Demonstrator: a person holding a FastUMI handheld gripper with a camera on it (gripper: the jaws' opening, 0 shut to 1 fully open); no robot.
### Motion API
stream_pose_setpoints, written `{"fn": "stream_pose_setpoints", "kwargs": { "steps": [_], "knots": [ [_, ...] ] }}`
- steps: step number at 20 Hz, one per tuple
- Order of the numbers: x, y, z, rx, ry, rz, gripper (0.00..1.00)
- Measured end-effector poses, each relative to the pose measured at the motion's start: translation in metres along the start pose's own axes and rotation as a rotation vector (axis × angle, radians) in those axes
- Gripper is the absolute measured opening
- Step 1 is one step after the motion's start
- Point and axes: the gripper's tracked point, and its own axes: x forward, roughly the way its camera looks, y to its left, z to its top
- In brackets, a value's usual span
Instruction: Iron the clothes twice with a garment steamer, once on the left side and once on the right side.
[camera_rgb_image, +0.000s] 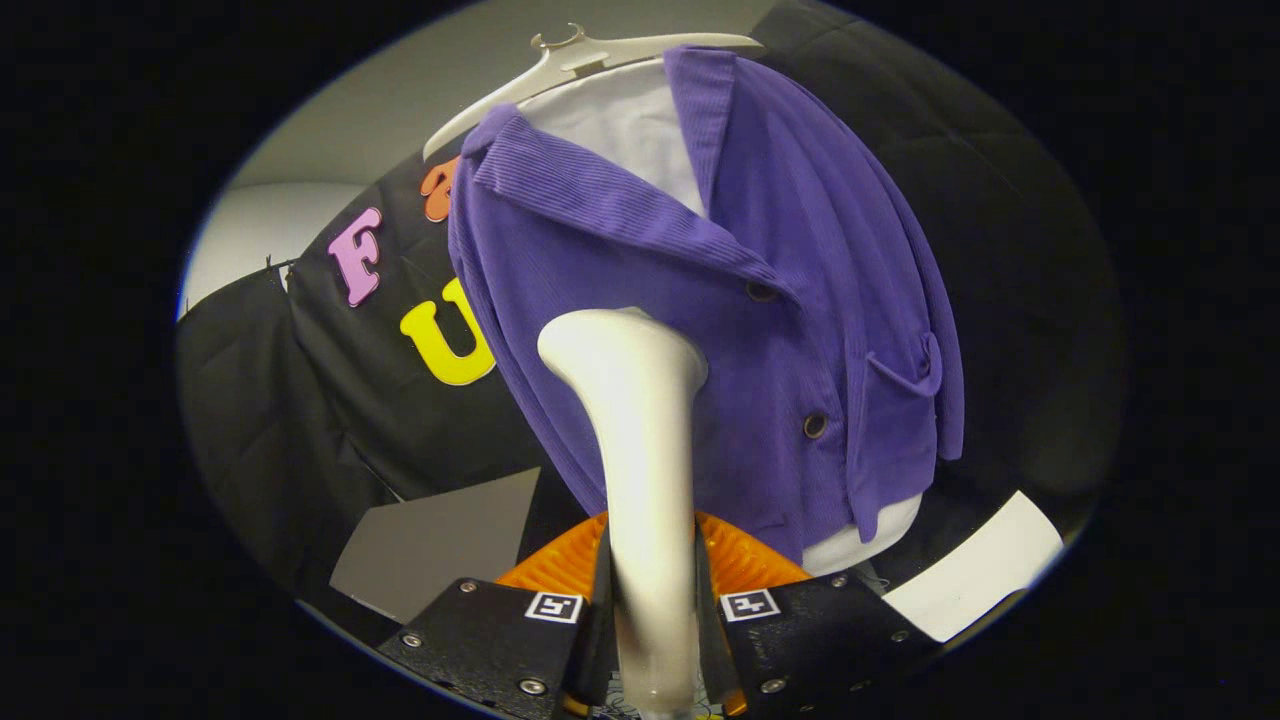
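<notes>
Fingers (652, 600) clamped on steamer (640, 440), head against purple jacket (720, 330).

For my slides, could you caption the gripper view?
Gripper shut on steamer, head against purple jacket on hanger.

A white hanger (590, 55) tops a white, perhaps padded, form (625, 125).

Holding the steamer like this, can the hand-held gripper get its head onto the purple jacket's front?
Probably yes: the hand-held gripper is shut on the steamer, whose head sits right before the purple jacket with nothing between them.
</notes>
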Motion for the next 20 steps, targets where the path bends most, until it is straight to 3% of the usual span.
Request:
{"fn": "stream_pose_setpoints", "kwargs": {
  "steps": [9,12,16,20],
  "knots": [
    [0.019,-0.055,-0.132,0.068,0.164,-0.094,0.36],
    [0.006,-0.051,-0.157,0.084,0.199,-0.082,0.36],
    [-0.044,-0.029,-0.133,0.074,0.144,-0.014,0.36],
    [-0.105,-0.005,-0.057,0.019,-0.01,0.059,0.36]
  ]
}}
